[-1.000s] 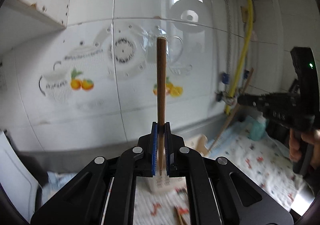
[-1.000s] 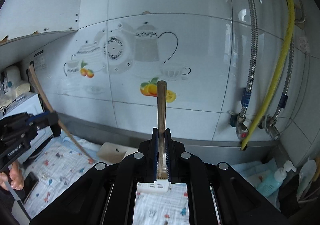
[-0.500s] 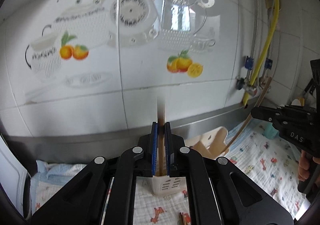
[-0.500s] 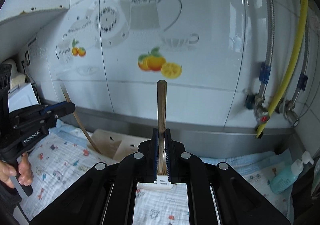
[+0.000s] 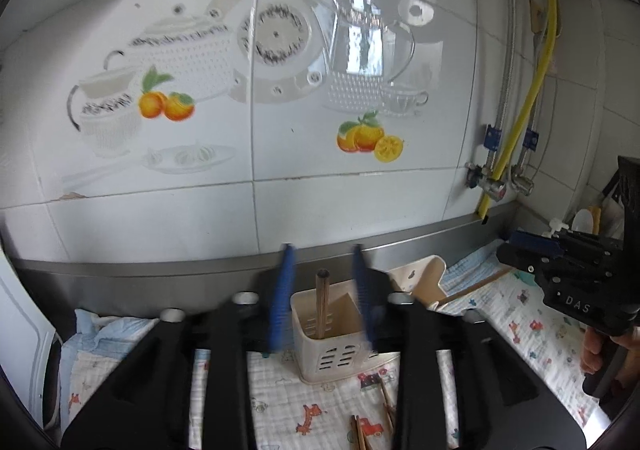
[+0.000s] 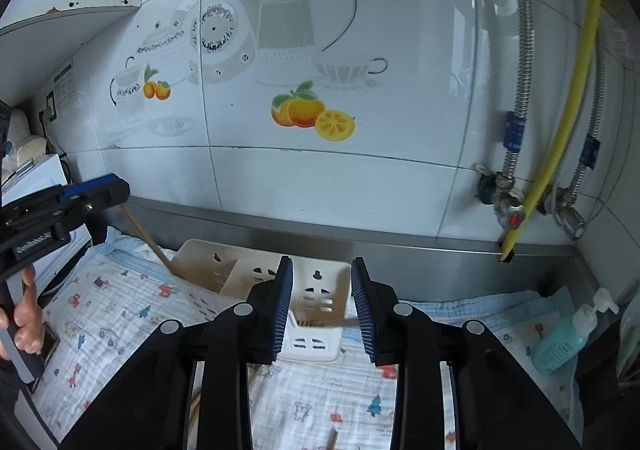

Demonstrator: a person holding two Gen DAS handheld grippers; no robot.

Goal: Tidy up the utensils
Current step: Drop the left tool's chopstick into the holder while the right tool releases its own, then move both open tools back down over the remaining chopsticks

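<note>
My left gripper [image 5: 321, 255] is opening, its blue pads blurred and apart. Between them a brown chopstick [image 5: 322, 302] stands free in a cream slotted holder [image 5: 336, 350]. My right gripper [image 6: 322, 267] is opening too. Beyond its pads a blurred chopstick [image 6: 336, 324] lies tilted inside a white holder [image 6: 316, 292], touching neither pad. From the right wrist, the left gripper [image 6: 86, 194] hangs above the cream holder [image 6: 212, 270], where a chopstick [image 6: 146, 234] leans. From the left wrist, the right gripper [image 5: 556, 254] sits over the second holder [image 5: 424, 278].
Both holders stand side by side on a patterned cloth [image 6: 120, 314] against a steel strip and tiled wall. Loose chopsticks [image 5: 372, 414] lie on the cloth in front. A teal soap bottle [image 6: 568, 338] stands at the right, under pipes and a yellow hose [image 6: 560, 130].
Both grippers have sunk toward the holders and their jaws have parted. Each chopstick, clamped upright before, has dropped out of the pads into its holder.
</note>
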